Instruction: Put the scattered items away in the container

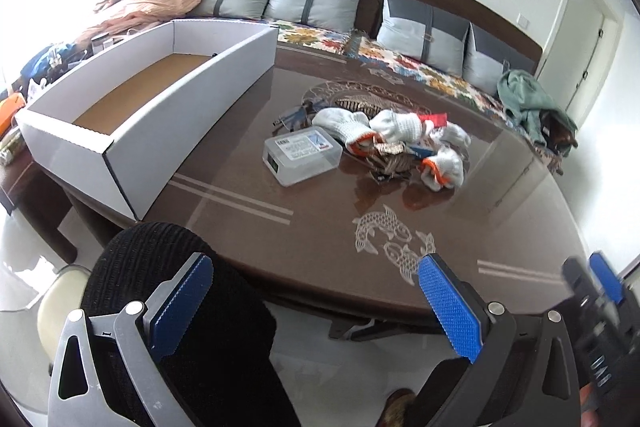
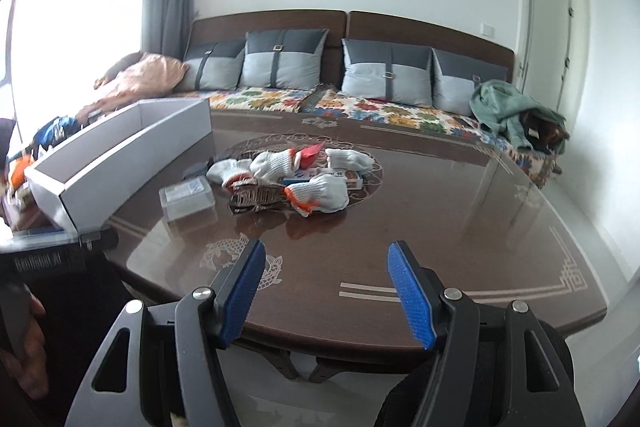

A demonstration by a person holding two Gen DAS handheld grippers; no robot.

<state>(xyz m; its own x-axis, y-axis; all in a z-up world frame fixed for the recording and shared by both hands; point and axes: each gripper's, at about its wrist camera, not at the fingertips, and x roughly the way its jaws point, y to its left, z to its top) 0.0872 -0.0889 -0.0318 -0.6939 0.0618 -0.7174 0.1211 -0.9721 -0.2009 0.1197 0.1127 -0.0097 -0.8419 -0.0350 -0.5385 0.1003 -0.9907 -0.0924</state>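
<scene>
A long white cardboard box [image 1: 192, 99] with a brown floor lies empty at the table's left; the right wrist view shows the box [image 2: 120, 163] side-on. Mid-table lies a pile: white knit gloves with orange cuffs [image 1: 396, 131] [image 2: 320, 191], a clear plastic case [image 1: 302, 155] [image 2: 187, 201], wooden clips [image 1: 390, 159] [image 2: 256, 197], small flat packets [image 2: 348, 177]. My left gripper [image 1: 316, 283] hangs open off the table's near edge, nothing between its blue pads. My right gripper [image 2: 326, 267] is open too, over the near edge, and its tip [image 1: 604, 281] shows at the left view's right margin.
The dark glossy table [image 1: 320, 227] has fish inlays. Behind it runs a sofa with grey cushions [image 2: 284, 63], a peach blanket [image 1: 148, 3] and a green garment [image 2: 508, 111]. A black knit-covered knee [image 1: 160, 267] sits under my left gripper. Clutter sits left of the box.
</scene>
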